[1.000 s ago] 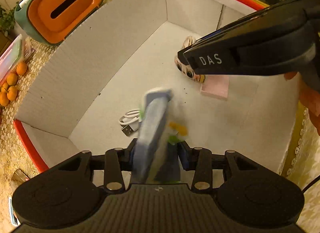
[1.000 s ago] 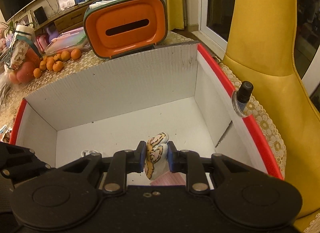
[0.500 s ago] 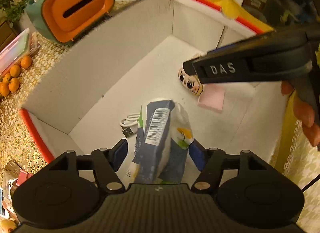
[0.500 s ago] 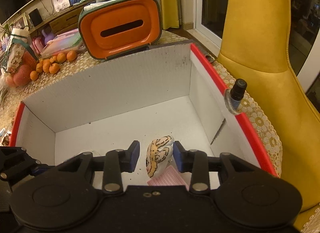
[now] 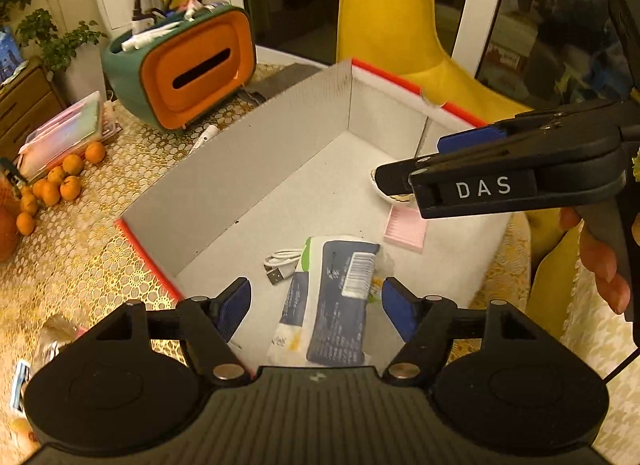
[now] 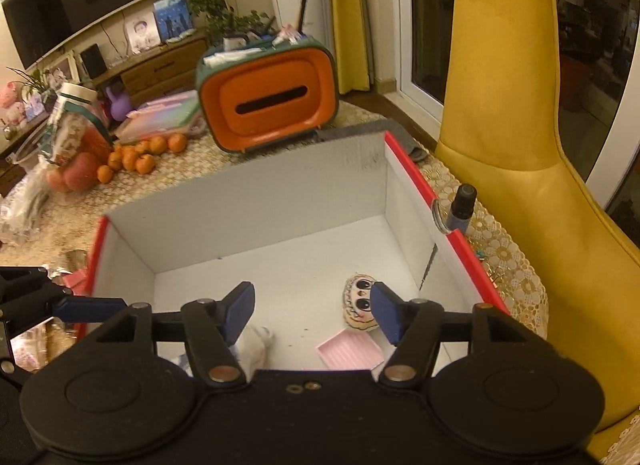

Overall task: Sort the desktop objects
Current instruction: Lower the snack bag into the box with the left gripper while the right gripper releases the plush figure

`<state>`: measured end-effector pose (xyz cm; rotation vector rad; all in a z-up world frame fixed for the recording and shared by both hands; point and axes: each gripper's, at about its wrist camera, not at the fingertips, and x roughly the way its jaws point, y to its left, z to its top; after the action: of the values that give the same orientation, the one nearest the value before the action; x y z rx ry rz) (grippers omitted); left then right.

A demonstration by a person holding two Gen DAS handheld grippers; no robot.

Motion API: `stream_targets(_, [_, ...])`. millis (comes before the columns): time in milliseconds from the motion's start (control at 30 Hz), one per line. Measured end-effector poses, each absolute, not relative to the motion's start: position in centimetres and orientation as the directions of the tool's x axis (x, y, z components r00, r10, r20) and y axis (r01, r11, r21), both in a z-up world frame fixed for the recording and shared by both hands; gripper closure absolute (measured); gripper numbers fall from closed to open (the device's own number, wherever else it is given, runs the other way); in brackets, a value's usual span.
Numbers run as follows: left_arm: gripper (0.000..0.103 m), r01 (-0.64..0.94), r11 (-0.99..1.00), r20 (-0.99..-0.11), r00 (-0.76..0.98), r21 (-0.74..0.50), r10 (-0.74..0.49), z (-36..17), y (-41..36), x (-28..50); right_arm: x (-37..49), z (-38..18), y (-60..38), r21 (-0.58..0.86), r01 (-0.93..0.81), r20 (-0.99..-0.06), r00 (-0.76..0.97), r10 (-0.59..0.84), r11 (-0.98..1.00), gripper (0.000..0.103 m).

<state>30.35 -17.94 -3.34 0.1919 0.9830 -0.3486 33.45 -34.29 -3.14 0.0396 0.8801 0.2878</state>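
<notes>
In the box (image 5: 256, 169), pack (image 5: 340, 305) below opening left claw (image 5: 316, 305), long axis toward twelve; right claw (image 6: 312, 311) opening, empty.

Matt white cardboard box (image 5: 248, 169) with red edges, glossy plastic tissue pack (image 5: 340, 301), glossy orange plastic tissue holder (image 5: 192, 73) upper left, lacy gold cloth on worktop (image 5: 80, 249), smooth yellow chair (image 6: 512, 137)

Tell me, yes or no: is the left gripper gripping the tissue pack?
No: the left gripper has its jaws opening clear of the tissue pack, which lies loose on the floor of the box.
</notes>
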Motion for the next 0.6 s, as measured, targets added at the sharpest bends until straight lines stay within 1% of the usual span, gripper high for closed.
stream_targets(367, [0.032, 0.344, 0.937, -0.785, 0.565, -0.056, -0.254, -0.6, -14.3, 24.8, 29.2, 0.7, -32.4, 0.154, -0.298, -0.708, 0.632, 0.316, 0.942, 0.038])
stream_targets(500, [0.032, 0.329, 0.942, -0.759, 0.597, -0.064, -0.26, 0.1, -12.6, 22.8, 27.4, 1.4, -31.2, 0.146, -0.333, -0.692, 0.638, 0.336, 0.932, 0.03])
stream_targets(600, [0.032, 0.312, 0.948, -0.743, 0.618, -0.069, -0.257, 0.5, -11.2, 21.4, 26.0, 1.6, -29.8, 0.121, -0.355, -0.686, 0.645, 0.336, 0.927, 0.03])
